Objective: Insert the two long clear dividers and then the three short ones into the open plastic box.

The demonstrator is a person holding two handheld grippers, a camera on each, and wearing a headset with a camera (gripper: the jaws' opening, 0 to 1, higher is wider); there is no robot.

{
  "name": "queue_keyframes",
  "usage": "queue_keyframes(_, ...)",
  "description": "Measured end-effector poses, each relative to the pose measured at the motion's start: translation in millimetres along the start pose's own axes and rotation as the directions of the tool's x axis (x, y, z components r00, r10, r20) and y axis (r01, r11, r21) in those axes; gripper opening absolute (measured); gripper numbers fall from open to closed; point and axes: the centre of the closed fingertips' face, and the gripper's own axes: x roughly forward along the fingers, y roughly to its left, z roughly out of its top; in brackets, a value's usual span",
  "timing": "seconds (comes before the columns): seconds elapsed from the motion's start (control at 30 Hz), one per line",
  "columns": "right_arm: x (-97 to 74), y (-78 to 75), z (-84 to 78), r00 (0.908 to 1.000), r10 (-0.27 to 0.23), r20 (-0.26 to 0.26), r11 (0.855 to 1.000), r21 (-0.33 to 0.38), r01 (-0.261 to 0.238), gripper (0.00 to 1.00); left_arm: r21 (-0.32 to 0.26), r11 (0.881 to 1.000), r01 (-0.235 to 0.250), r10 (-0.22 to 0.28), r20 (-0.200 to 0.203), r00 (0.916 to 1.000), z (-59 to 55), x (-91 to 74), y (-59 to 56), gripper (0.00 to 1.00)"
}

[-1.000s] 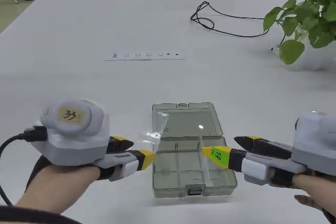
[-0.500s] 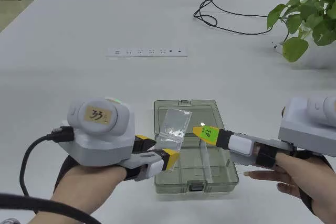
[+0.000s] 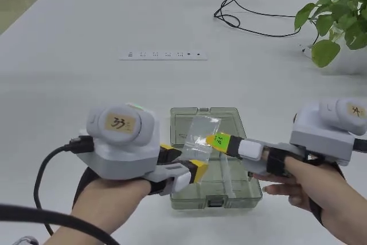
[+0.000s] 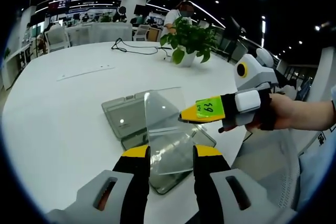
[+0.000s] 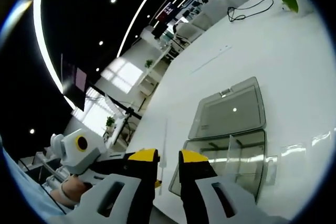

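Observation:
The open, grey-tinted plastic box (image 3: 243,186) lies on the white table, its lid (image 3: 229,120) folded back. One long clear divider (image 3: 227,177) stands in the base. My left gripper (image 3: 186,162) is shut on a clear divider (image 3: 202,133) held up over the box. In the left gripper view that divider (image 4: 165,135) spans the gap between the jaws of my left gripper (image 4: 172,153). My right gripper (image 3: 217,140) comes in from the right, shut on the divider's far edge. In the right gripper view the divider (image 5: 163,150) shows edge-on between the jaws of my right gripper (image 5: 168,157), with the box (image 5: 247,153) beyond.
A white power strip (image 3: 163,55) lies mid-table beyond the box. A black cable (image 3: 241,18) loops at the far right, beside a potted plant (image 3: 338,15). Office chairs stand past the table's far edge. Bare table surrounds the box.
My left gripper has carried the divider right and up over the box. My right gripper has swung left from beside the box and shut on the divider's edge.

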Motion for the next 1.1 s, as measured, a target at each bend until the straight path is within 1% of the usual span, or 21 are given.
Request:
queue_keyframes(0.2,2.2,4.8,-3.2,0.9999,0.003,-0.011,1.0,0.001,-0.003,0.14,-0.001,1.0,0.008,-0.008,0.009,0.9999,2.1,0.2,-4.0,0.3)
queue_keyframes(0.23,2.9,1.6,-1.4,0.9999,0.004,-0.013,1.0,0.002,-0.004,0.13,0.0,1.0,0.01,-0.01,0.011,0.9999,2.8,0.2,-5.0,0.3)
queue_keyframes(0.4,4.2,-0.6,2.6,1.0,0.004,-0.006,1.0,0.002,-0.004,0.08,0.001,1.0,0.015,-0.015,0.011,0.9998,2.1,0.6,-6.7,0.3)
queue_keyframes(0.47,4.4,-3.7,3.2,0.9999,0.005,-0.016,1.0,-0.001,-0.005,0.04,0.002,1.0,0.017,-0.017,0.009,0.9998,1.3,0.7,-8.0,0.3)
queue_keyframes(0.6,3.7,-3.8,2.8,0.9998,0.006,-0.017,1.0,0.01,-0.005,0.04,0.005,1.0,0.015,-0.015,0.011,0.9998,1.5,1.1,-9.0,0.3)
queue_keyframes(0.67,2.9,-0.2,0.9,0.9996,0.012,-0.024,1.0,0.02,-0.011,0.03,0.004,1.0,0.016,-0.016,0.009,0.9998,1.0,1.4,-9.7,0.3)
queue_keyframes(0.77,1.9,-0.8,0.4,0.9994,0.007,-0.034,1.0,0.023,-0.006,0.02,0.008,1.0,0.013,-0.013,0.011,0.9999,0.2,2.1,-10.5,0.3)
queue_keyframes(1.03,1.8,-1.8,0.7,0.9988,-0.005,-0.048,1.0,0.018,0.006,0.02,0.007,1.0,0.014,-0.014,0.035,0.9993,-0.2,2.6,-10.4,0.31)
queue_keyframes(1.07,1.9,-1.9,0.9,0.9988,-0.006,-0.049,1.0,0.016,0.007,0.02,0.012,1.0,0.014,-0.014,0.037,0.9992,0.3,2.3,-10.3,0.33)
queue_keyframes(1.1,1.7,-3.5,1.0,0.9986,-0.014,-0.051,1.0,0.009,0.014,0.02,0.016,1.0,0.012,-0.013,0.041,0.9991,0.8,2.0,-10.0,0.36)
